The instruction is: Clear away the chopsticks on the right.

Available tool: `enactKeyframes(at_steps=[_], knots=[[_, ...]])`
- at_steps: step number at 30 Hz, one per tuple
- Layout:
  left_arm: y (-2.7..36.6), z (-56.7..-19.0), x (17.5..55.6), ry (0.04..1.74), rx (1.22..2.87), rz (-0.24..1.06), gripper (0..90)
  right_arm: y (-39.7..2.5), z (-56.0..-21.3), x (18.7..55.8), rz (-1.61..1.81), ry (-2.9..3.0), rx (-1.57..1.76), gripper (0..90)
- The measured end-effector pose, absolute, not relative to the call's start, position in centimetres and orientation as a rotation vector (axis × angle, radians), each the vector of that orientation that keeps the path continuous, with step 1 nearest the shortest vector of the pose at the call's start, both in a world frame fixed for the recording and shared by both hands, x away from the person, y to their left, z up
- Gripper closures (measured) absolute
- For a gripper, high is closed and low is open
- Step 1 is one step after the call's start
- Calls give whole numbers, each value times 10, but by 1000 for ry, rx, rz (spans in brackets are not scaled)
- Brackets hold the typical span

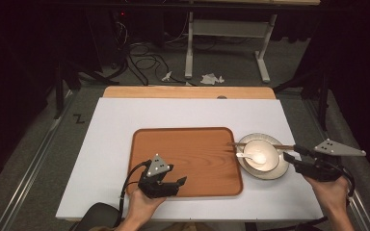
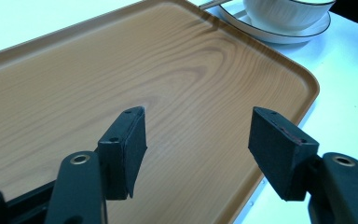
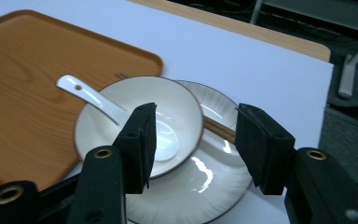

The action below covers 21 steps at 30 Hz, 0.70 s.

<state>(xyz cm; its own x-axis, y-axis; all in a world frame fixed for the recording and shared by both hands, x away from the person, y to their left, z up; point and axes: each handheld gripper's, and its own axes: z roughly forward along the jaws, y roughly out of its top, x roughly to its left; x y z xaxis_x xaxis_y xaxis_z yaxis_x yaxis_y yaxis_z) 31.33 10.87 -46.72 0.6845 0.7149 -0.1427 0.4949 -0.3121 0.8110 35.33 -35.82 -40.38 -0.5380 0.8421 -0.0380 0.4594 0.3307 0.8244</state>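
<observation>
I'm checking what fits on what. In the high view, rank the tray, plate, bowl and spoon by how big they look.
1. Tray, clearly largest.
2. Plate.
3. Bowl, standing on the plate.
4. Spoon, lying in the bowl.

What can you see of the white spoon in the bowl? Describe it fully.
The spoon is a glossy white soup spoon, ceramic by its look, with a small hole near the handle's end. Its scoop lies inside the cream bowl; its handle rests on the bowl's rim and points out towards the wooden tray. Neither hand-held gripper touches it.
</observation>
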Motion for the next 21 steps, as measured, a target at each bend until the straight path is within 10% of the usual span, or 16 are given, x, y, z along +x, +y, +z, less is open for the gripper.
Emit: enactKeyframes(at_steps=[21], knots=[[111,-471,314,963,1999,302,365,-362,-429,437,706,2347,1192,707]])
